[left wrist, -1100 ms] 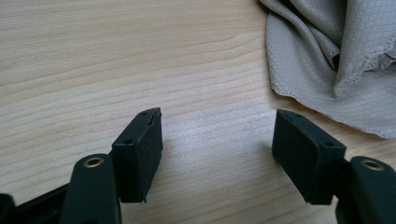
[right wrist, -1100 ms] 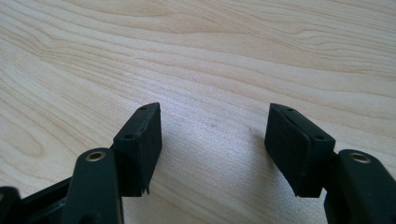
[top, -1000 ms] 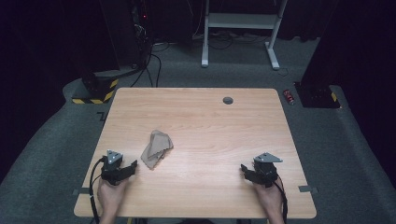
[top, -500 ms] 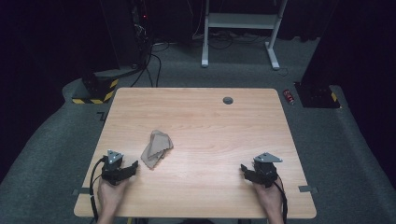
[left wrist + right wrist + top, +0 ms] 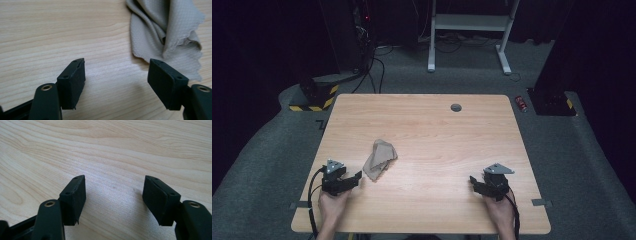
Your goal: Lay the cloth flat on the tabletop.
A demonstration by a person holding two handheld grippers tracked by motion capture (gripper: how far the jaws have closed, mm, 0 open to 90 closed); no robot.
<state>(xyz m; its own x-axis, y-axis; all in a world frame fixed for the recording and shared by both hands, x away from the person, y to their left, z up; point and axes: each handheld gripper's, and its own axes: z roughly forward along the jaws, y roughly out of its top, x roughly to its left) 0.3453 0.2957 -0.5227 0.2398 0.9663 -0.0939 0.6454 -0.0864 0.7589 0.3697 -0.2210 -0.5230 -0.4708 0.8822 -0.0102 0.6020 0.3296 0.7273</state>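
A crumpled grey-beige cloth point(image 5: 380, 159) lies on the wooden table point(image 5: 427, 135), left of centre. My left gripper point(image 5: 357, 176) rests near the table's front left, its jaws open and pointing right toward the cloth, just short of it. In the left gripper view the cloth point(image 5: 170, 35) lies ahead and to the right of the open left gripper point(image 5: 116, 72), with bare wood between the jaws. My right gripper point(image 5: 473, 181) sits at the front right, open, pointing left over bare wood. The right gripper point(image 5: 115, 191) holds nothing.
A small round dark grommet point(image 5: 456, 107) sits near the table's far edge. Beyond the table stand a white desk frame point(image 5: 469, 30), cables on grey carpet and a yellow-black striped block point(image 5: 314, 97). A small red object point(image 5: 522, 103) lies on the floor at the right.
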